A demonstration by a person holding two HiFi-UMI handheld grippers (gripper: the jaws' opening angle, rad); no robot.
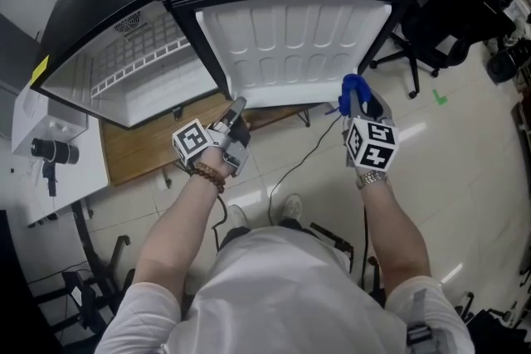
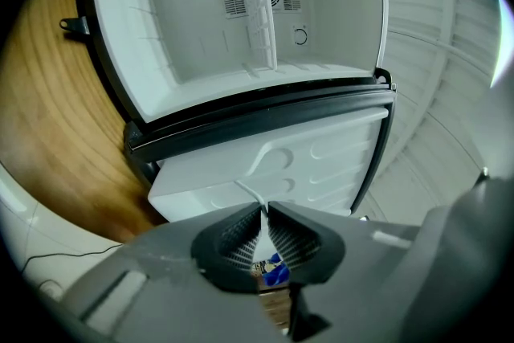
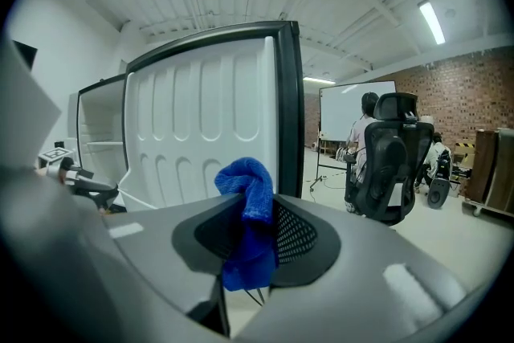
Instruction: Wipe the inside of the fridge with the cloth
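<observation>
A small black fridge (image 1: 99,4) stands with its door (image 1: 290,46) swung wide, white inner liner facing me. Its white inside (image 2: 193,20) holds a wire shelf (image 2: 257,4). My right gripper (image 1: 358,99) hovers in front of the door's right part, shut on a blue cloth (image 3: 249,181) that bulges up between the jaws; the same cloth (image 1: 352,87) shows in the head view. My left gripper (image 1: 237,110) sits at the door's lower left corner, jaws closed together (image 2: 264,209). A thin white strip (image 2: 245,189) runs from the door to its tips; whether it is pinched I cannot tell.
The fridge rests on a wooden board (image 1: 149,145). A white table with a black camera (image 1: 50,153) is at the left. A black office chair (image 1: 440,21) stands right of the door, and a cable (image 1: 299,162) trails over the floor below it.
</observation>
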